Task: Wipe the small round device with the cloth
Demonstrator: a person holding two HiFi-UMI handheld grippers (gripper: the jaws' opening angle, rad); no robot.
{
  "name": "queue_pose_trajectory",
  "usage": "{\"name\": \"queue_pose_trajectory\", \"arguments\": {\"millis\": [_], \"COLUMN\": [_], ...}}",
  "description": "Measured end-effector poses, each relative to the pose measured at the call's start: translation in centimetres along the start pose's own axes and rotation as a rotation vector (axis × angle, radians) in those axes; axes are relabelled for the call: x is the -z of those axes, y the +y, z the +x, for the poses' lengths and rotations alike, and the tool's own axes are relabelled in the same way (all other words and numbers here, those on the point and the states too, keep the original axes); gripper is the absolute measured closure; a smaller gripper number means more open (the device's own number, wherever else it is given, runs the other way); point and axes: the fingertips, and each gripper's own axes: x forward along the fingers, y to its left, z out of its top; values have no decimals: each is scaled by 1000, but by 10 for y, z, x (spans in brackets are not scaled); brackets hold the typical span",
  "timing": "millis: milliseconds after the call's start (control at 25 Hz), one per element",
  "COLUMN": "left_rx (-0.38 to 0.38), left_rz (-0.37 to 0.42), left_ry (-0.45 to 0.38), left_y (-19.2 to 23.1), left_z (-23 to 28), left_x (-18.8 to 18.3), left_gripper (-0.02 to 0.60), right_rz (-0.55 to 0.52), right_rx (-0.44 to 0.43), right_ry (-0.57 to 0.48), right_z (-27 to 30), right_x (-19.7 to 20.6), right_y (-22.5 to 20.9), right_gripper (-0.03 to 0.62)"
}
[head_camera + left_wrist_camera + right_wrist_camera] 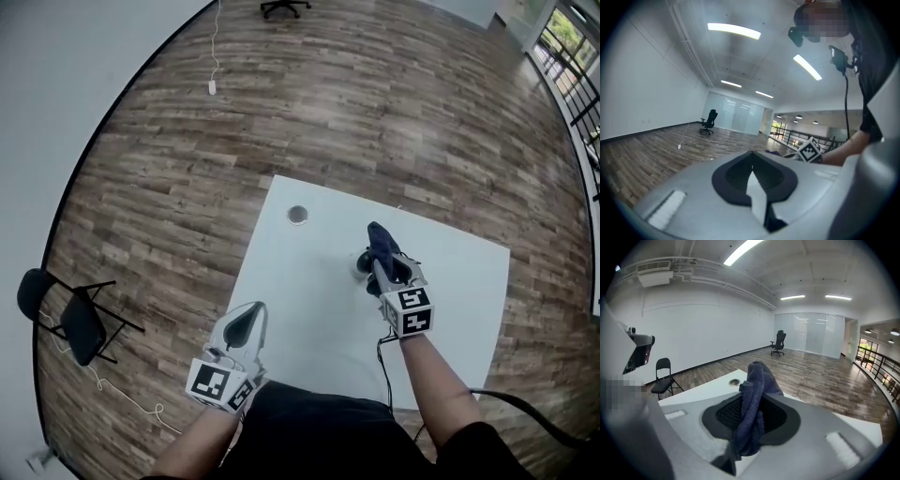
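Observation:
A small round device [298, 215] lies near the far left corner of the white table [309, 300]; the right gripper view shows the device [734, 382] beyond the jaws. My right gripper [378, 255] is over the table's middle, right of the device and apart from it, shut on a dark blue cloth [382, 242]. The cloth [752, 408] sticks up past the pads and drapes down between them [751, 401]. My left gripper [248, 319] hovers at the table's near left edge, shut with nothing in it [751, 165].
A black folding chair [80, 323] stands on the wood floor left of the table. An office chair [284, 7] is far off. A white cable [215, 56] trails along the floor by the wall. A black cable [384, 361] hangs from my right gripper.

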Motion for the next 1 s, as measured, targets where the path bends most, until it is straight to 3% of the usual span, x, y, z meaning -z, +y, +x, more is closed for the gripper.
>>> {"name": "queue_pose_trajectory", "arguments": {"millis": [440, 1000], "left_rx": [-51, -66], "left_rz": [-17, -37], "left_ry": [32, 34], "left_y": [11, 6], "left_z": [-15, -20], "left_x": [13, 21], "left_gripper": [578, 577], "right_rz": [25, -29], "right_rx": [-54, -104], "right_ry": [64, 101], "right_z": [24, 26], "right_x": [21, 28], "right_y": [10, 28], "right_gripper": [502, 502]}}
